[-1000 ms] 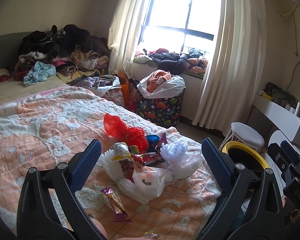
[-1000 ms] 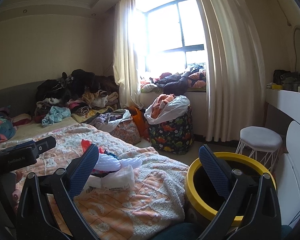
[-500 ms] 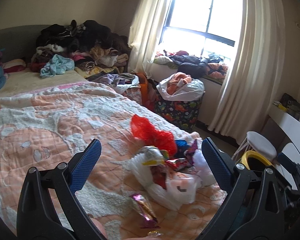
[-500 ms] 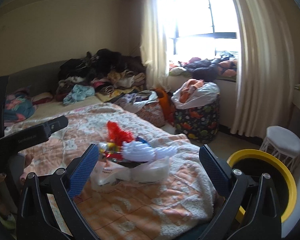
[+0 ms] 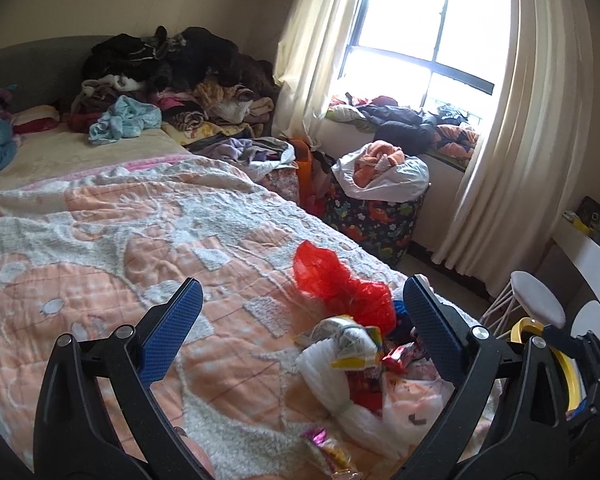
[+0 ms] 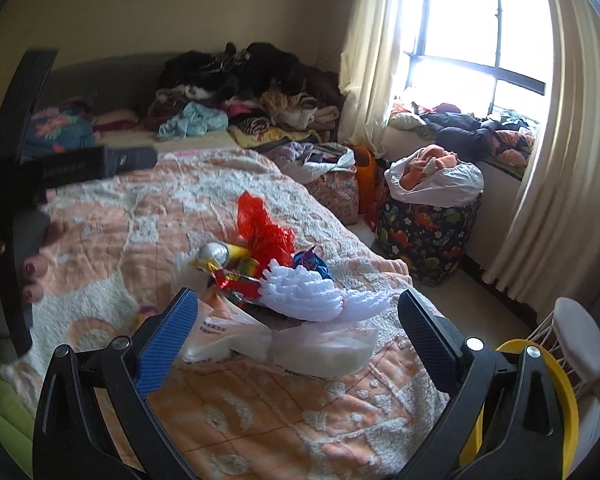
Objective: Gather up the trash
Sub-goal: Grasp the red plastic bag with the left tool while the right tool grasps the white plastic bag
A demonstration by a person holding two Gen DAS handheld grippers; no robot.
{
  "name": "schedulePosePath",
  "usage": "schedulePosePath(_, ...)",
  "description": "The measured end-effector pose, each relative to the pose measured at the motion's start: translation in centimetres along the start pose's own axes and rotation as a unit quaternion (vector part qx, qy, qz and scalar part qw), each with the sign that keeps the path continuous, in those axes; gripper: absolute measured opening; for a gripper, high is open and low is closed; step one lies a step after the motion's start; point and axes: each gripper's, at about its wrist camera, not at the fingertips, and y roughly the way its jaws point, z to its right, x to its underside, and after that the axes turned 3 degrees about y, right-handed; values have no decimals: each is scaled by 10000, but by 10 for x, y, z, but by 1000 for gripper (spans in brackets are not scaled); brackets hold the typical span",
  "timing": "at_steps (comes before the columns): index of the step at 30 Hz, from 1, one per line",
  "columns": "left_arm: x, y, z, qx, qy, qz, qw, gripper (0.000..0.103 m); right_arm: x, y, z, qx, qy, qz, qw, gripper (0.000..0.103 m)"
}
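Both the left claw and right claw gape empty over the rubbish pile on the bed, with the yellow bin close alongside for dropping it in.

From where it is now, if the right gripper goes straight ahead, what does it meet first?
Most likely the white foam netting on top of the trash pile, just ahead of the open right gripper, above a clear plastic bag. Depth is uncertain.

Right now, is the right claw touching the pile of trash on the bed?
Apart. In the right wrist view the open right claw hangs short of the trash pile, and bare blanket shows between its fingers.
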Motion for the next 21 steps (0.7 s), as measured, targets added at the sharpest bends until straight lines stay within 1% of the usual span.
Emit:
schedulePosePath(3,-9,18,8,129,29,-138,9998,92,0,14,1,29,-270,-134,9995,97)
schedulePosePath(7,-21,51,21,243,90,-450,9987,92,-1,34,2,-15,-501,-389,9980,97)
schedulePosePath(11,-29,88,34,454,248,-886,9947,92,-3,48,6,-61,-578,-482,9971,96)
schedulePosePath(13,-31,106,40,466,350,-1088,9924,92,-3,58,7,-68,-650,-646,9958,96)
schedulePosePath(16,-31,131,44,555,373,-1382,9881,92,-3,69,7,-76,-790,-716,9943,95)
schedulePosePath(17,-30,138,45,551,401,-1474,9867,92,-2,74,6,-96,-818,-771,9936,94)
schedulePosePath(18,-30,147,46,552,416,-1577,9851,92,-2,77,7,-113,-836,-826,9930,87)
schedulePosePath(19,-31,154,46,571,401,-1693,9831,92,-2,81,7,-155,-836,-887,9924,84)
schedulePosePath(21,-30,168,44,548,306,-1884,9801,92,-1,88,9,-281,-774,-1018,9914,71)
